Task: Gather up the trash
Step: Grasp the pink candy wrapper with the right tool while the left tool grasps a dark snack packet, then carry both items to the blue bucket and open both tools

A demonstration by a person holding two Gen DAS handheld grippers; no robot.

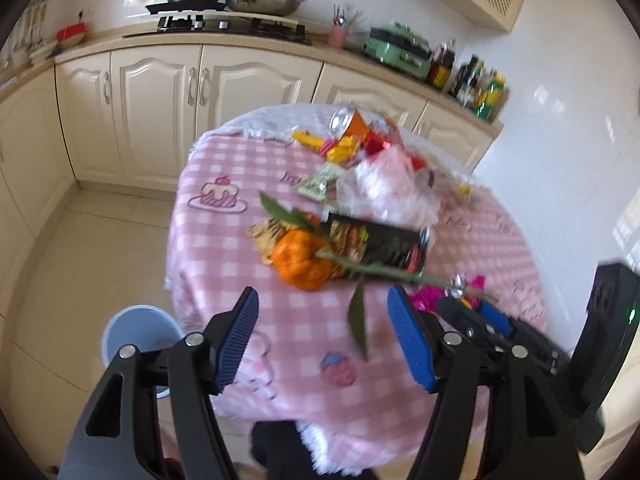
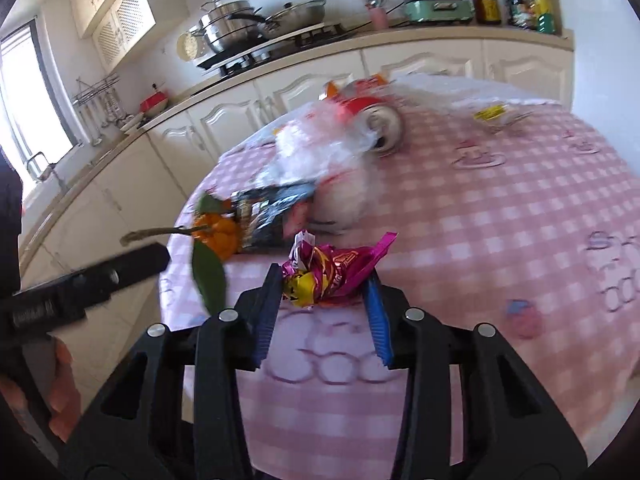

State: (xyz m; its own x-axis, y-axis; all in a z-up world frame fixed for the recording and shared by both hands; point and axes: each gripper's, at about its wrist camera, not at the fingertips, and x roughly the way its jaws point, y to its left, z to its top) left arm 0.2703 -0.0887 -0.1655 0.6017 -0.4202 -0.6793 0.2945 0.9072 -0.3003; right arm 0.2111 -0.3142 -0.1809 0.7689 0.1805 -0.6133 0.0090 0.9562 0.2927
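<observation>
Left gripper [image 1: 322,334] stands wide open over the near table edge, holding nothing; orange peel [image 1: 300,266] lies at its 12 o'clock. Right gripper [image 2: 322,308] brackets the pink wrapper [image 2: 334,270], jaws half closed, pads about touching. Advice: squeeze the crumpled middle fully before lifting.

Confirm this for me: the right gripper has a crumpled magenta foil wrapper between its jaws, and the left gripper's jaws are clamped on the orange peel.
Not quite. In the left wrist view the left gripper is open and empty, short of the orange peel. The magenta foil wrapper does sit between the right gripper jaws.
</observation>
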